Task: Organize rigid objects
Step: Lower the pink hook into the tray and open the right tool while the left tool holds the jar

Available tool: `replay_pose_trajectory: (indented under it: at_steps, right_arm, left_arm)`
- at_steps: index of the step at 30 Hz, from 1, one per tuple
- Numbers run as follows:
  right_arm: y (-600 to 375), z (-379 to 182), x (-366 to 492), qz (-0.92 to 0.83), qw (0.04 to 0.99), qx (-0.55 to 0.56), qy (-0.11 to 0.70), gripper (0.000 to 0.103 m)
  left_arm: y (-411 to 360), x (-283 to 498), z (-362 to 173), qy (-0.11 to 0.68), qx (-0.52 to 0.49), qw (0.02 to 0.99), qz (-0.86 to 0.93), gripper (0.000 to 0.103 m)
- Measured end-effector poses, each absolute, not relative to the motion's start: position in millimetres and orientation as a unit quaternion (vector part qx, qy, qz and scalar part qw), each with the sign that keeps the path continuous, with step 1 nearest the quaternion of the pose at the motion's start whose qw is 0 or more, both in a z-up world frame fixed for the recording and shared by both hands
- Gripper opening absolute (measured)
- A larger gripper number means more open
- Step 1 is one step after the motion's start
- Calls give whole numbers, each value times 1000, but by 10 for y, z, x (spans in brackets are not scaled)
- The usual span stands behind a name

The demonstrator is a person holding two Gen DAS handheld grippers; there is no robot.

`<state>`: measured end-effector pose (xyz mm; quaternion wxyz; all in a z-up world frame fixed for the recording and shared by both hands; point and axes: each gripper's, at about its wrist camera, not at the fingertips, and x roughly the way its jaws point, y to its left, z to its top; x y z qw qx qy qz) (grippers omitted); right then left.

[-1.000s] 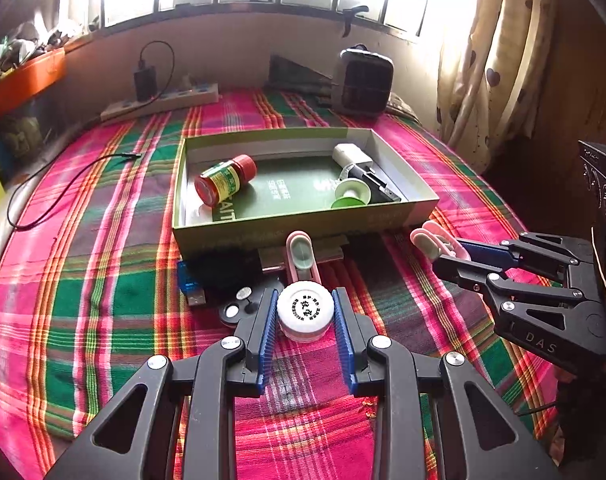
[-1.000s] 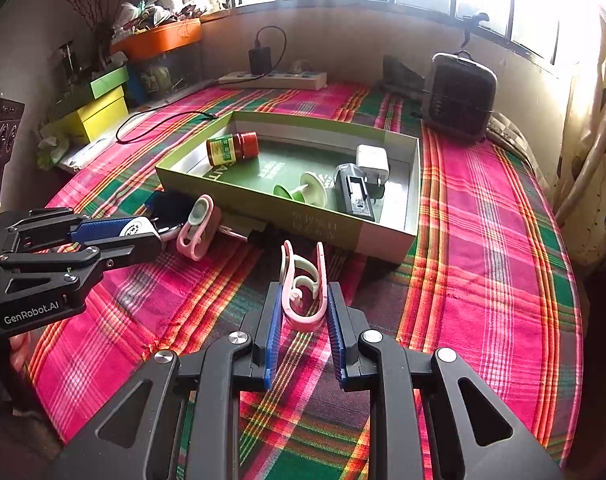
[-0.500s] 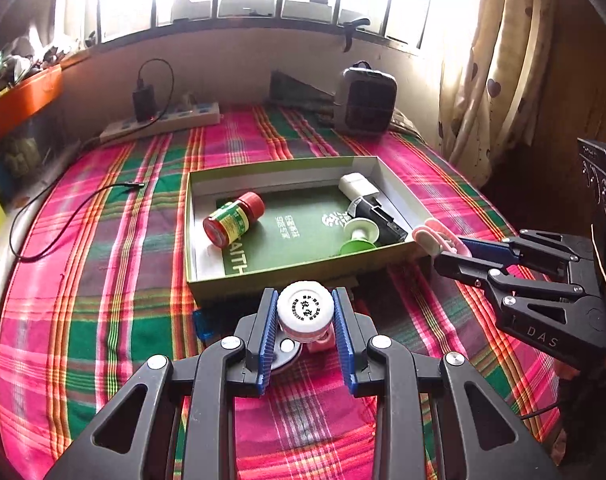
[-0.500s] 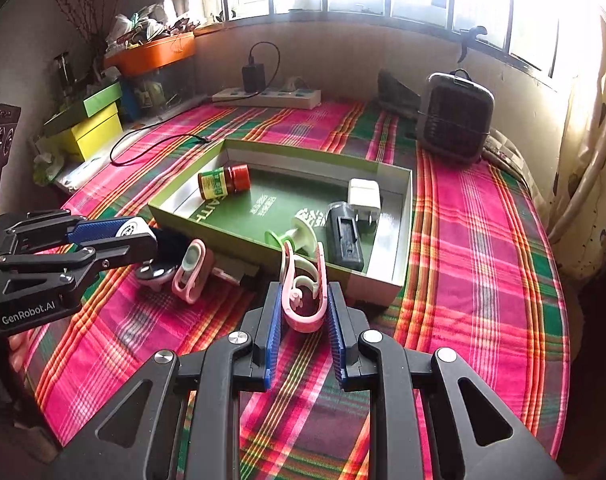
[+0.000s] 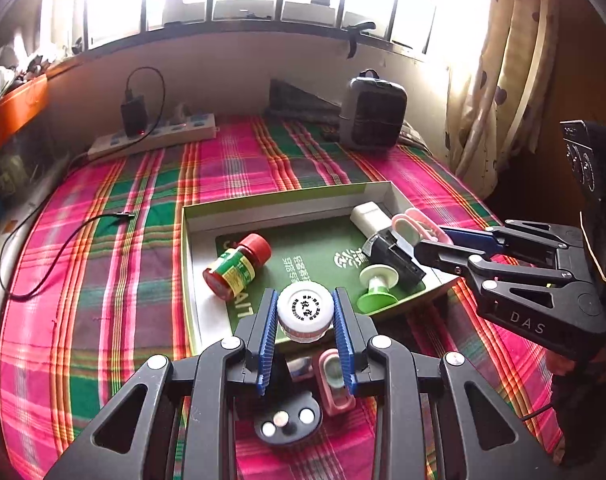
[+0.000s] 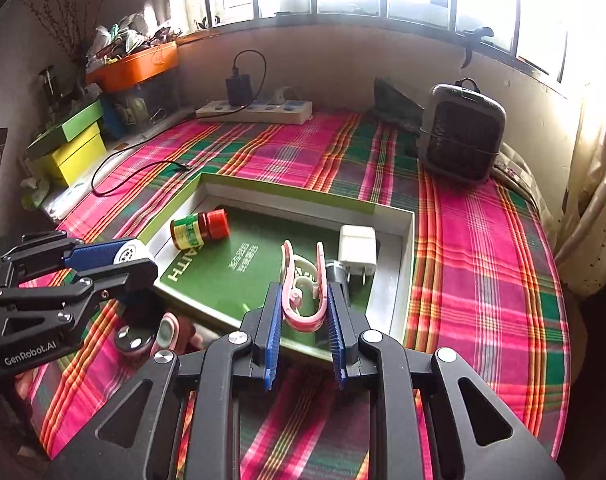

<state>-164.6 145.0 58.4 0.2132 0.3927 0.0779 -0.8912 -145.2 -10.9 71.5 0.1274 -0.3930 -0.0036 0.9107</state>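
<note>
The white-capped jar [image 5: 305,312] is pinched in the left gripper [image 5: 305,314] above the near rim of the green box [image 5: 287,200], while the pink clip [image 6: 303,284] (long axis pointing away) is clamped by the right gripper [image 6: 303,308] over the box's right half.

- A small white round-capped jar [image 5: 305,312] with black print on its lid is clamped upright between the blue pads of the left tongs [image 5: 305,322], over the near rim of the box.
- A pink plastic clip [image 6: 303,286] with a white inner spring is pinched in the right tongs [image 6: 303,312], prongs pointing away.
- A shallow green-rimmed cardboard box [image 5: 287,194] lies open on the plaid-covered bed.
- A red-capped bottle [image 5: 237,266] with a green-yellow label lies on its side inside the box.
</note>
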Motion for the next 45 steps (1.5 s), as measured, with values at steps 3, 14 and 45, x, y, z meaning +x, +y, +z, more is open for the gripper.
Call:
replay_pose_trajectory:
  at_steps: [3,14,45]
  right_arm:
    - [1426,558,-1785,-888,215,399,74,22]
    - [1287,416,-2188,-876,216,423,80,22]
    - [1128,82,-2531,-856,224,457,90,23]
  left_arm:
    - [-104,-1555,696,-4,-394,129,910,26]
    - [-142,-1874,555,-12,-410,130,903,26]
    - [-133,-2201,229,-9,-448,124,885,26]
